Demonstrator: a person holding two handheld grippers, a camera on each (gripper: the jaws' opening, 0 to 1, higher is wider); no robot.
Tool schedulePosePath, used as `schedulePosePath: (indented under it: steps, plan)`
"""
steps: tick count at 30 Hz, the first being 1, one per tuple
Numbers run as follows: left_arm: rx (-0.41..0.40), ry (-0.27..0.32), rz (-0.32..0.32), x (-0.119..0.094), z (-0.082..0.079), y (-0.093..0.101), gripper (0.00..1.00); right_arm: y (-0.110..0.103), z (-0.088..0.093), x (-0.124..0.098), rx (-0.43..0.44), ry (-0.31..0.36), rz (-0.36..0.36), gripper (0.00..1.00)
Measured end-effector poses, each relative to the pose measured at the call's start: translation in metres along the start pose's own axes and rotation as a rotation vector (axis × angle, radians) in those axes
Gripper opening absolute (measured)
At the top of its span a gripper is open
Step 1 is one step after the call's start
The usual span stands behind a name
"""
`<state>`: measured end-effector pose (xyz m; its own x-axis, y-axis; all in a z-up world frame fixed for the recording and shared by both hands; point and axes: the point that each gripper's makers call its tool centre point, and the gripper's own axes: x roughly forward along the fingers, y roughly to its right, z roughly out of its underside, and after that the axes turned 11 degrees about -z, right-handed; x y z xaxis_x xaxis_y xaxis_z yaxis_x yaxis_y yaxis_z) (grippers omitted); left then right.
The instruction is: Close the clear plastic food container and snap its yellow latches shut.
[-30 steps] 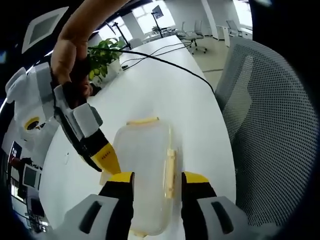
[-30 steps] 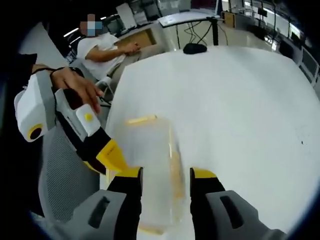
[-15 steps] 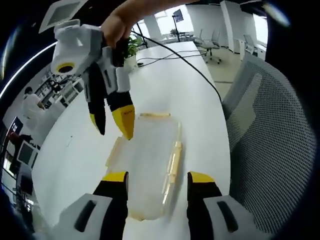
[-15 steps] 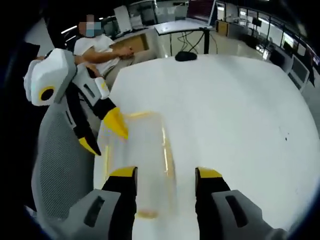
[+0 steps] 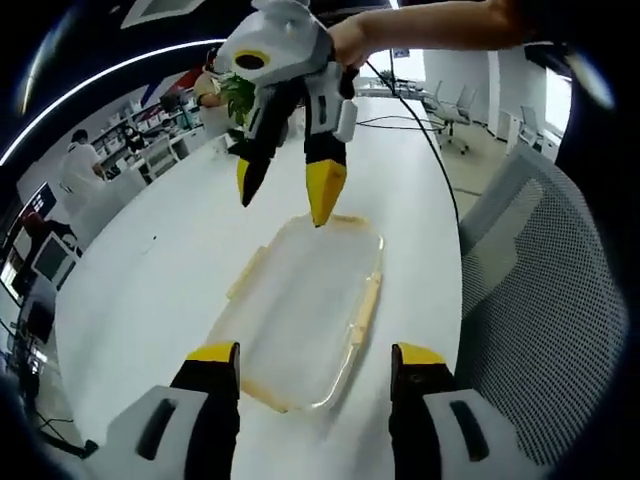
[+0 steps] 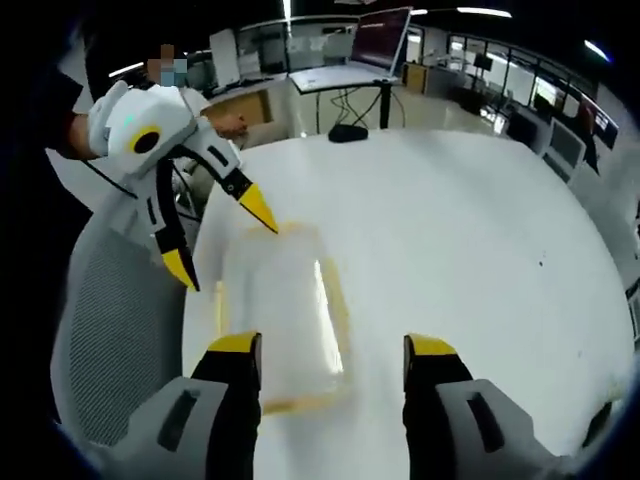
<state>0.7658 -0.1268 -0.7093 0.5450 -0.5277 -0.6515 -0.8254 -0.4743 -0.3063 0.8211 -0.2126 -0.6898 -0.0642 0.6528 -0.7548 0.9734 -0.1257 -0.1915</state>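
1. Left gripper view: the left gripper (image 5: 313, 365) stands wide and empty. The clear container (image 5: 305, 310) lies on the white table (image 5: 160, 290) just ahead of its tips, lid seemingly down. The right gripper (image 5: 285, 195), also spread, hovers over the far end latch (image 5: 345, 219).

2. Right gripper view: the right gripper (image 6: 335, 350) is wide; the container (image 6: 275, 315) sits left of centre between its tips.

3. Advice: press a side latch (image 5: 366, 300) flat while the other tong steadies the container.
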Motion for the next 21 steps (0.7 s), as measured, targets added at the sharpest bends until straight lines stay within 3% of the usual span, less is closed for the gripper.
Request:
schedulePosePath:
  steps: [21]
  plan:
    - [-0.098, 0.002, -0.049, -0.006, 0.013, -0.017, 0.60, -0.029, 0.034, -0.009, 0.060, 0.097, 0.100, 0.54]
